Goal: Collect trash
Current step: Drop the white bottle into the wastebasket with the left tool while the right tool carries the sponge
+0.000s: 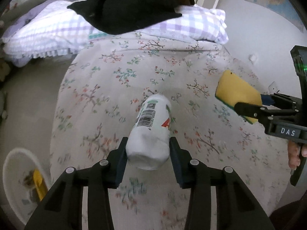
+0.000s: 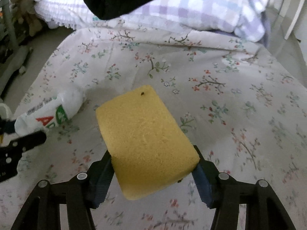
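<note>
The white plastic bottle [image 1: 151, 132], printed with a barcode and red and green marks, was pinched at its base between the fingers of the left gripper [image 1: 147, 151], its far end pointing out over the floral bedspread [image 1: 119, 72]. The yellow sponge [image 2: 144, 140], green-backed and carrying a small dark speck near its far edge, was clamped flat in the right gripper [image 2: 153, 163] above the same bedspread. A black garment [image 1: 124, 5] lay across the checked pillows [image 1: 191, 26] at the head of the bed, and a white bin [image 1: 13, 174] holding a yellow scrap stood on the floor to the left
</note>
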Demonstrator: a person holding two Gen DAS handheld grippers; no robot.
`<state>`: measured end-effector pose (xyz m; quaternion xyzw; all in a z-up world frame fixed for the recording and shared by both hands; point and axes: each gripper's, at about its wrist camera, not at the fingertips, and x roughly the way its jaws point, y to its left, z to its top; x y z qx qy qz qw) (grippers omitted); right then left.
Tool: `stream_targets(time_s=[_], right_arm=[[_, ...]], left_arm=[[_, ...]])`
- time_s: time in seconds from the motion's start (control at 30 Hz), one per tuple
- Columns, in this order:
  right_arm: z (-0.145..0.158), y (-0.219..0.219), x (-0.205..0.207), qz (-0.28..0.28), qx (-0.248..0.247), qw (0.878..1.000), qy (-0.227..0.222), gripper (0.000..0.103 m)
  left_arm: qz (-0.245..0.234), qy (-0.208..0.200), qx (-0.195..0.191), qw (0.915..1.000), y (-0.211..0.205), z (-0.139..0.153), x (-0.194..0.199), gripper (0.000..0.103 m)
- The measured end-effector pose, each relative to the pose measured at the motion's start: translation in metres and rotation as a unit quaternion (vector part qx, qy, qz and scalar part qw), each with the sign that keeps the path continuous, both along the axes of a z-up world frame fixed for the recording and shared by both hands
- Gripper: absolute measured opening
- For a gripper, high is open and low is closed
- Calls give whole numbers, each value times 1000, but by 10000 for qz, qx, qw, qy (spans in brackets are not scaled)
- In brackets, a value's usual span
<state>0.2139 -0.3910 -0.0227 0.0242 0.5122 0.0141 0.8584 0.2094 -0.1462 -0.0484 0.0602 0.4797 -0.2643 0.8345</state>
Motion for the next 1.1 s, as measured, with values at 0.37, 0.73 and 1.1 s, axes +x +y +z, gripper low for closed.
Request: stream_targets(time_s=[0.37, 0.73, 1.1], right_arm=[[36, 29, -42, -322, 221, 9991, -161, 64], [34, 71, -75, -311, 248, 9991, -172, 65], [32, 136, -64, 246, 342, 9988, -246, 65]], left_arm=[[309, 49, -384, 9988, 42, 34, -47, 42], [929, 237, -903, 9913, 114, 52, -75, 43], [1855, 523, -1092, 9752, 203, 49, -70, 43]])
